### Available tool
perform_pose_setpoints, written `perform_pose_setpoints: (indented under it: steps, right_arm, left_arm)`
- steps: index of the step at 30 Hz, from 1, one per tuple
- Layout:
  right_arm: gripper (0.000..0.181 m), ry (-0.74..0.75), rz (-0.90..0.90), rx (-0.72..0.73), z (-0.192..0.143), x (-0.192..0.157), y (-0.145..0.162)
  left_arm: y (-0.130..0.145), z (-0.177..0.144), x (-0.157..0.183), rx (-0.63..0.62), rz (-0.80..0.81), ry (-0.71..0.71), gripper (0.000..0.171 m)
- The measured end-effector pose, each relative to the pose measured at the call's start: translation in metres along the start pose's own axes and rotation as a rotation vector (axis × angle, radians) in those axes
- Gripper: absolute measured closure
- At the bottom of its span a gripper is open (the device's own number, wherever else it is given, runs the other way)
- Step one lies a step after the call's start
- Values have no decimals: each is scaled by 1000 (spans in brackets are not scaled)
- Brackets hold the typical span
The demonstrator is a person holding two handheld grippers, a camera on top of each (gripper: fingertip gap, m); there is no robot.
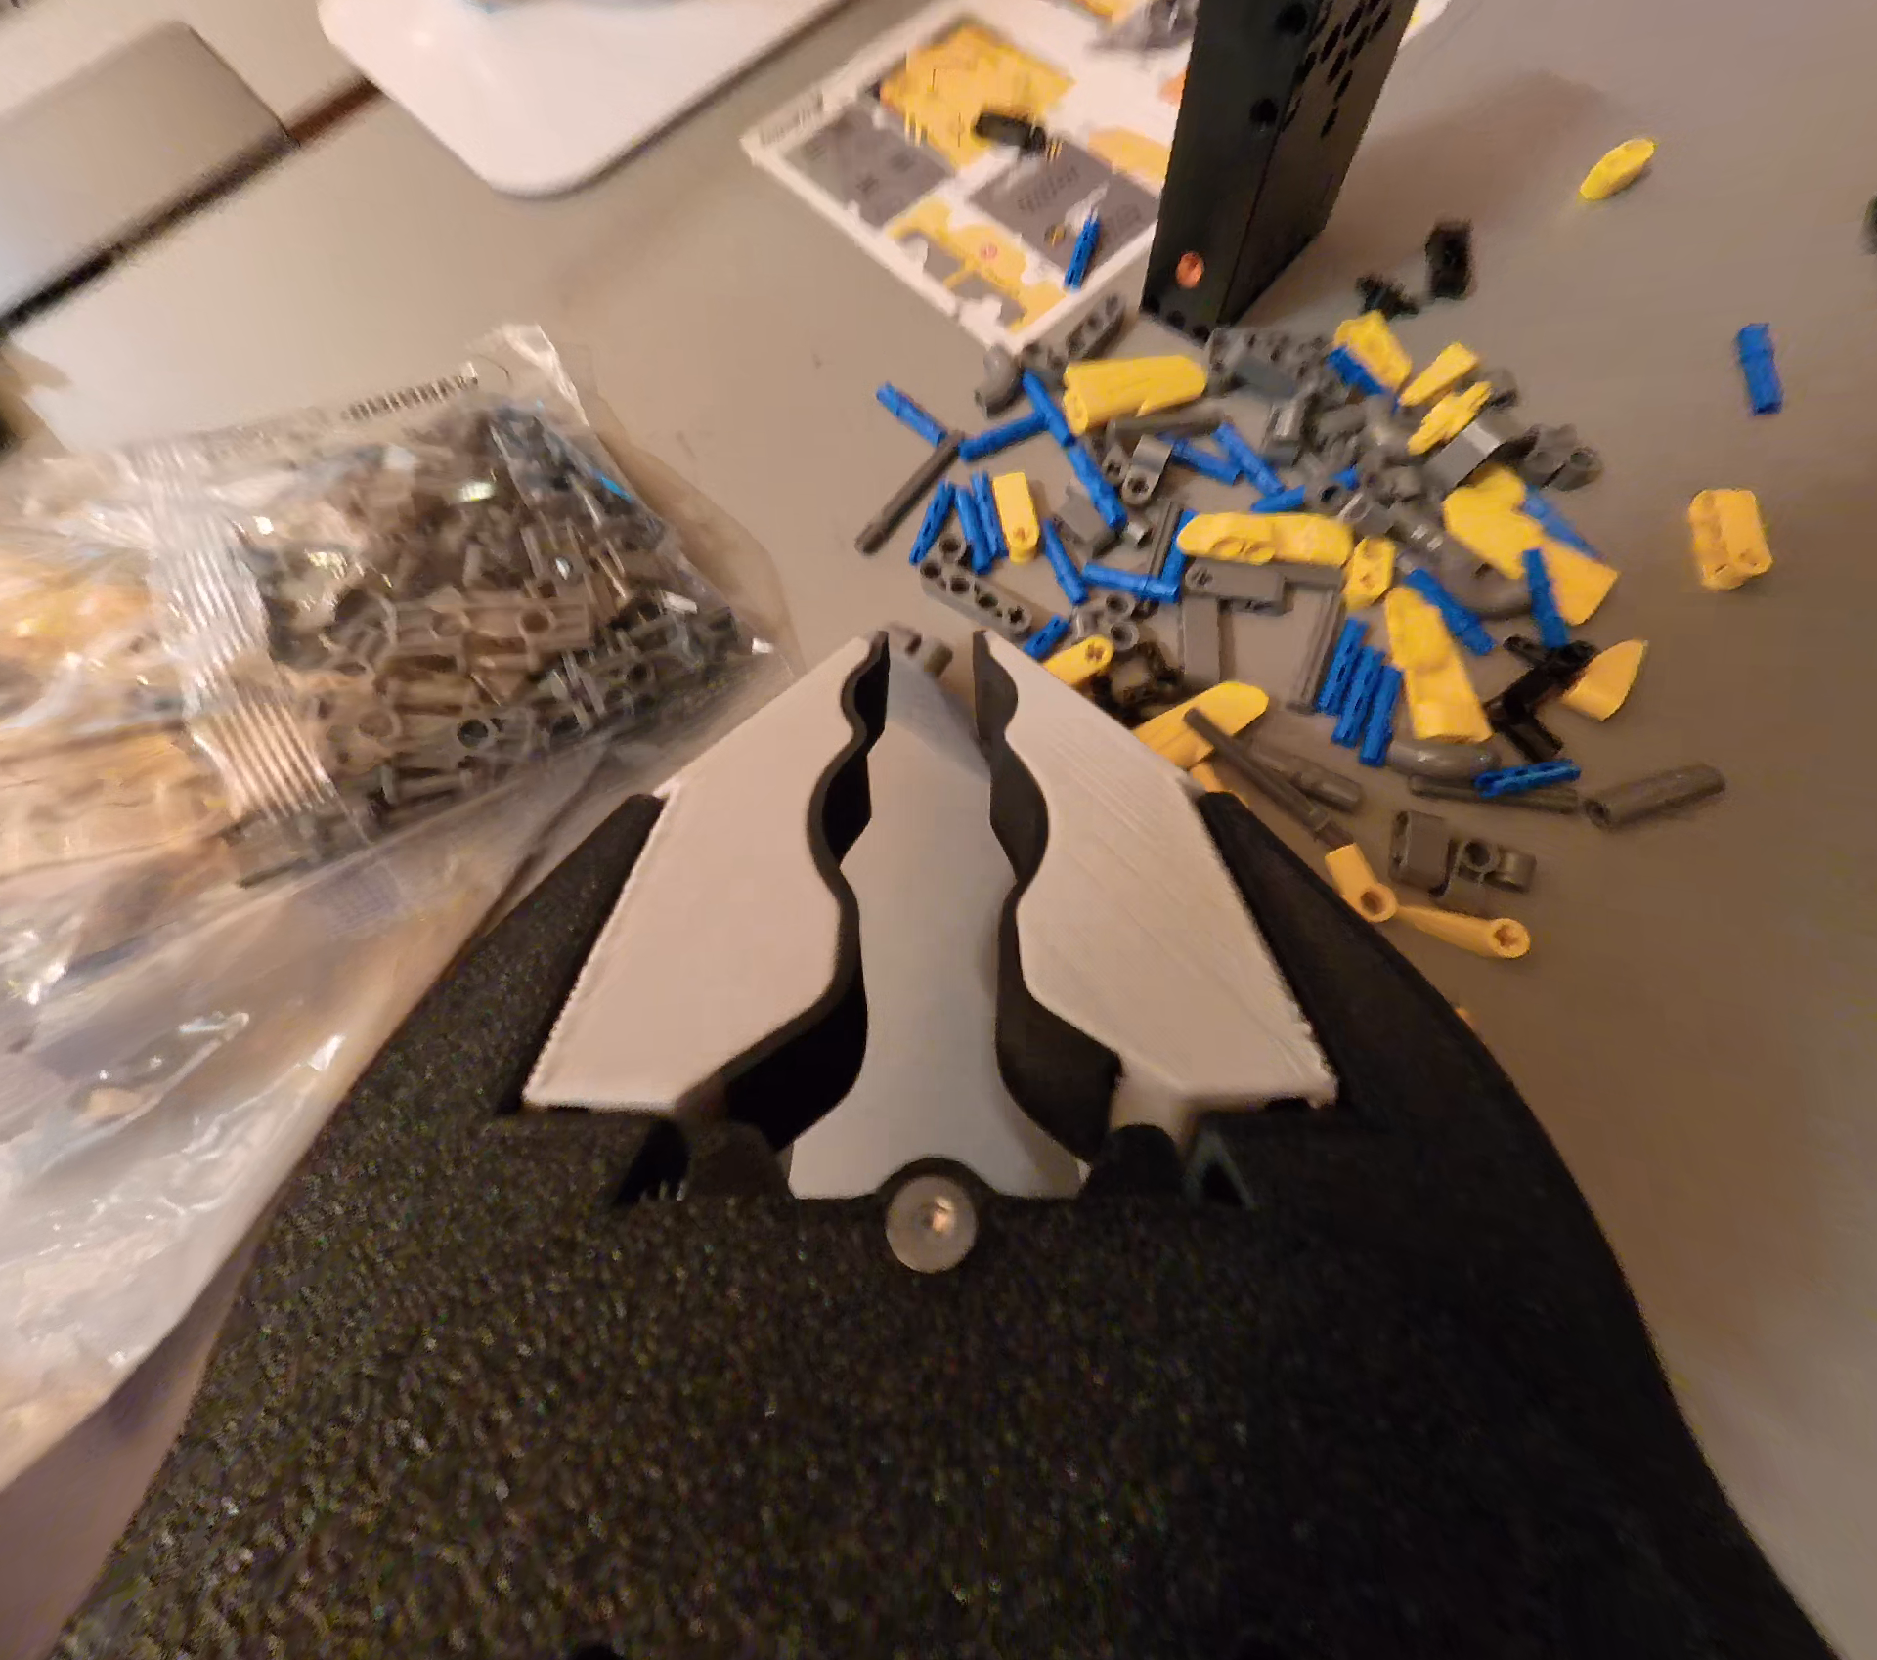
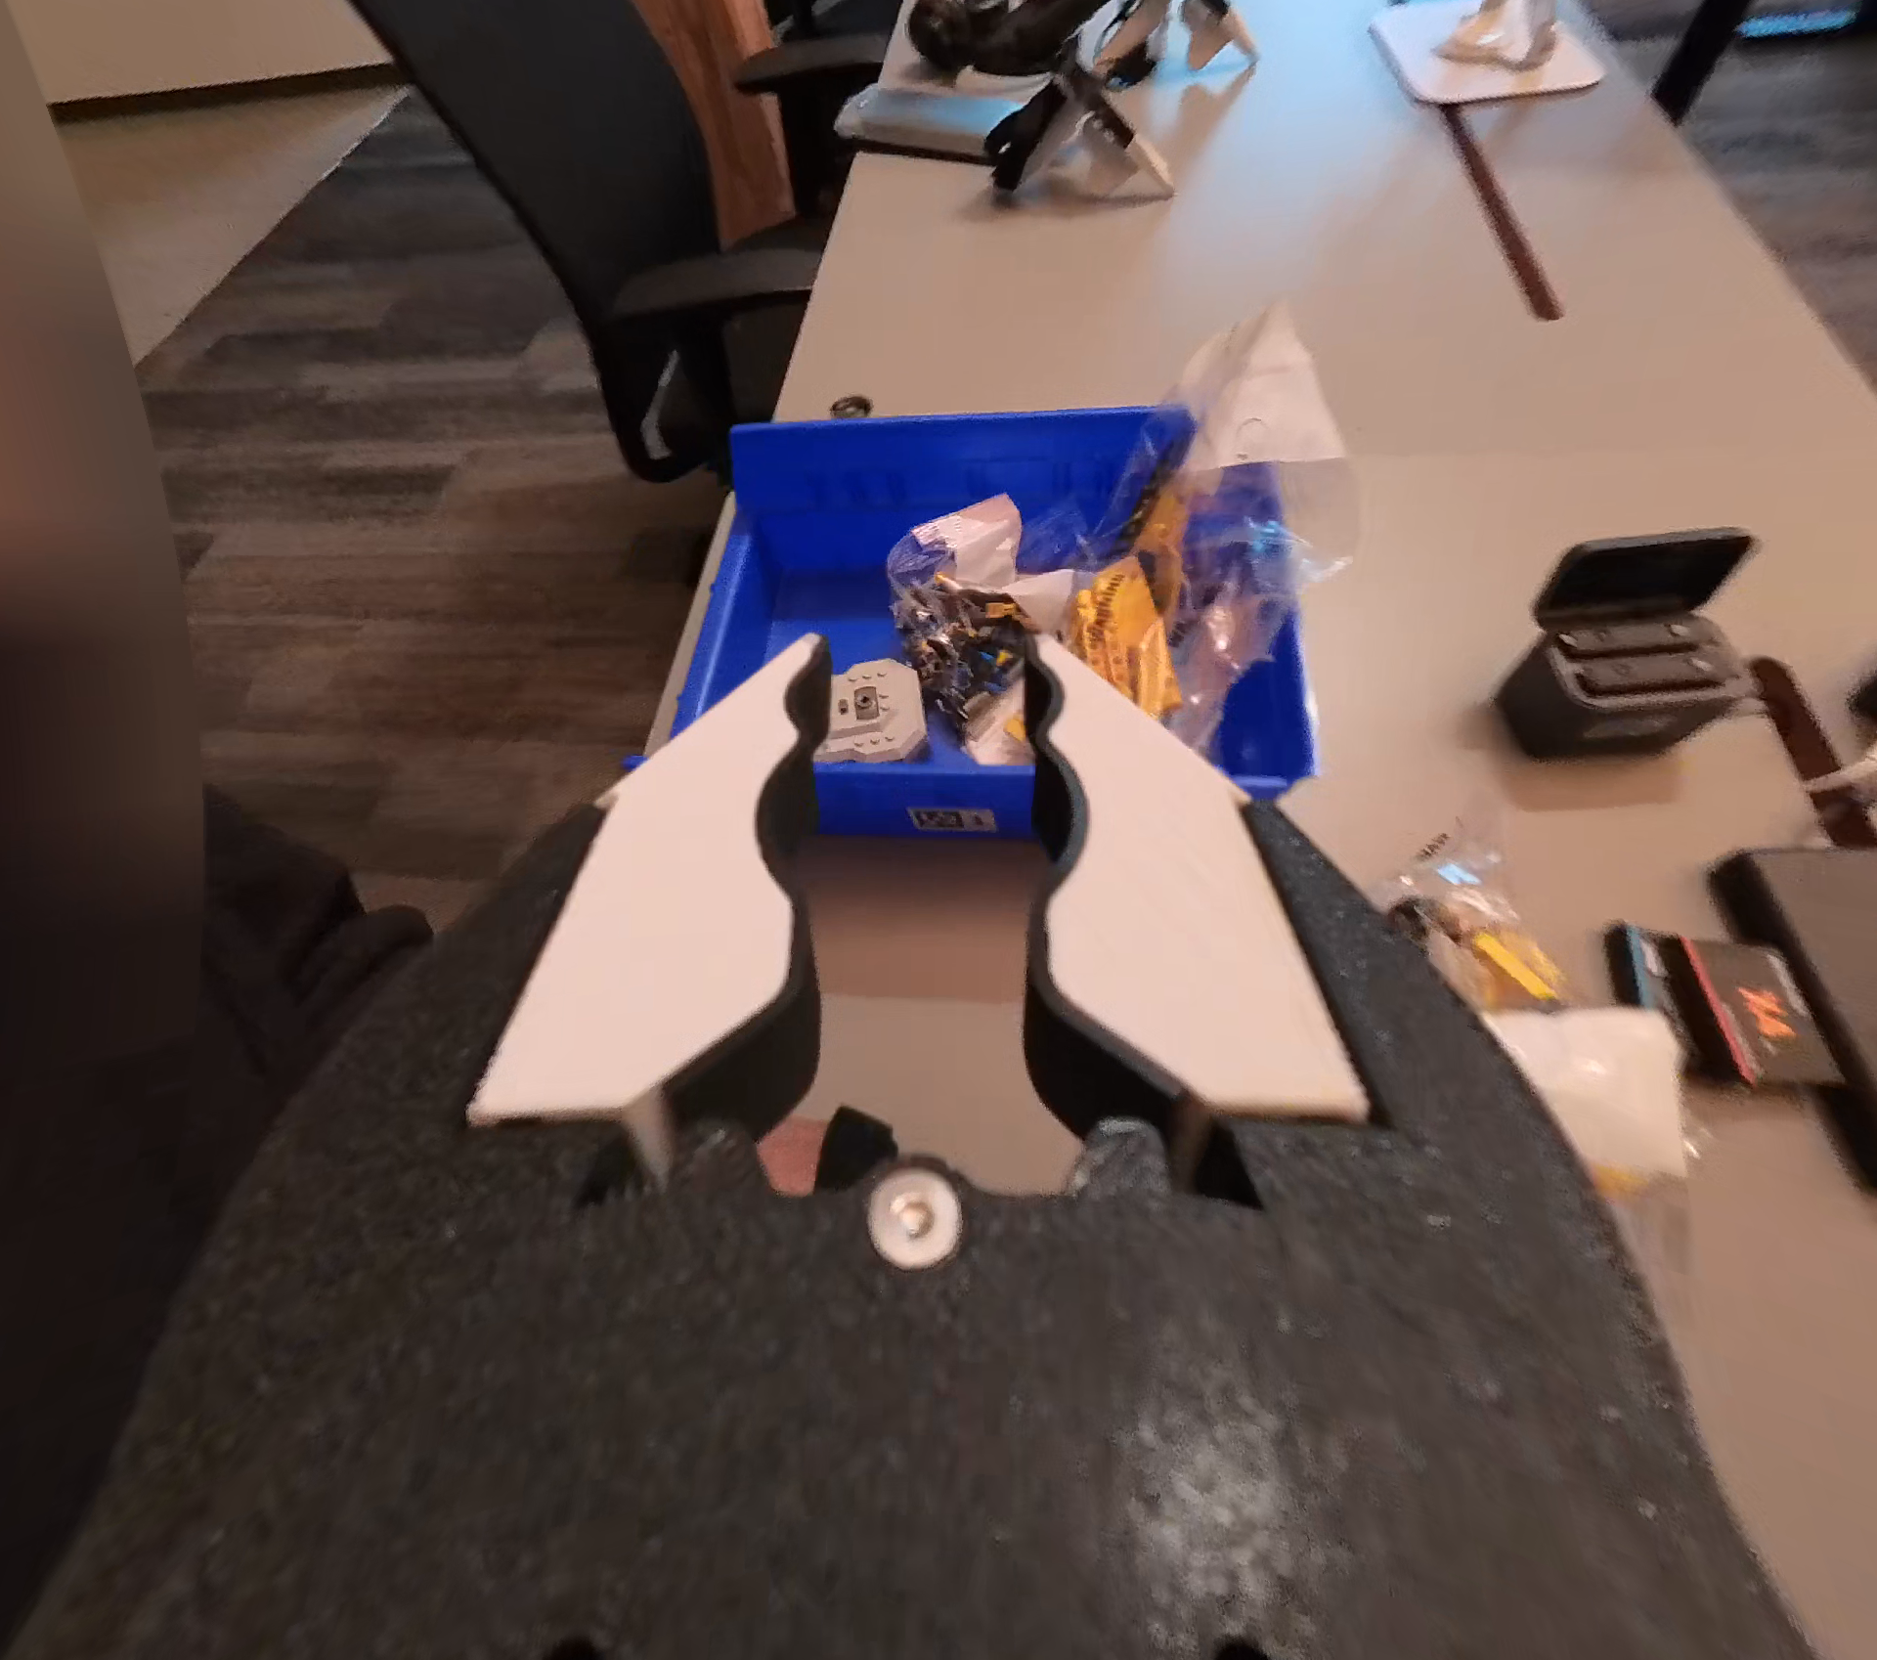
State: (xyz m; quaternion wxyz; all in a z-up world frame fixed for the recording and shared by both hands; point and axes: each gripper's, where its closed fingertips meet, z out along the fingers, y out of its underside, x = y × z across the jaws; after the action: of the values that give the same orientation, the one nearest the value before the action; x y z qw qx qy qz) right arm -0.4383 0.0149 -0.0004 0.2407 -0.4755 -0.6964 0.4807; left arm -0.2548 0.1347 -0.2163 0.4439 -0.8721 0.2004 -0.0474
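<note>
My left gripper [image 1: 929, 646] hangs low over the grey table, jaws a narrow gap apart. A small grey piece [image 1: 922, 651] shows between the tips; I cannot tell if it is touched. A loose pile of blue, yellow and grey building pieces [image 1: 1320, 555] lies just right of the tips. A clear bag of grey pieces [image 1: 427, 596] lies to the left. My right gripper [image 2: 924, 656] is open and empty above the table edge, in front of a blue bin [image 2: 813, 524]. The bin holds bags of pieces [image 2: 1107, 596] and a grey part [image 2: 874, 712].
A black perforated block [image 1: 1290, 47] stands on an instruction sheet [image 1: 965, 189] behind the pile. A white stand base [image 1: 650, 6] is at the back left. A black case [image 2: 1625, 646], a small bag [image 2: 1473, 921], boxes [image 2: 1727, 1012] and an office chair [image 2: 569, 138] surround the bin. Left tips to right tips: about 30 cm. From my left tips it is roughly 12 cm to the black perforated block [image 1: 1290, 47]; from my right, 40 cm.
</note>
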Motion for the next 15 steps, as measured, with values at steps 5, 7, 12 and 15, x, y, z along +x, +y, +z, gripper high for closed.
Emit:
perform_pose_setpoints:
  steps: [5,7,12,15]
  right_arm:
    - [145,178,2,113,-72,-6,2]
    - [146,240,6,161,-102,-11,4]
    - [145,350,21,220,-156,-26,31]
    - [145,416,20,207,-178,-34,59]
  left_arm:
    - [-5,-2,3,25,13,10,156]
    - [-4,-1,4,20,18,9,156]
    - [-3,3,2,-1,56,-41,156]
    - [-4,4,1,5,58,-54,156]
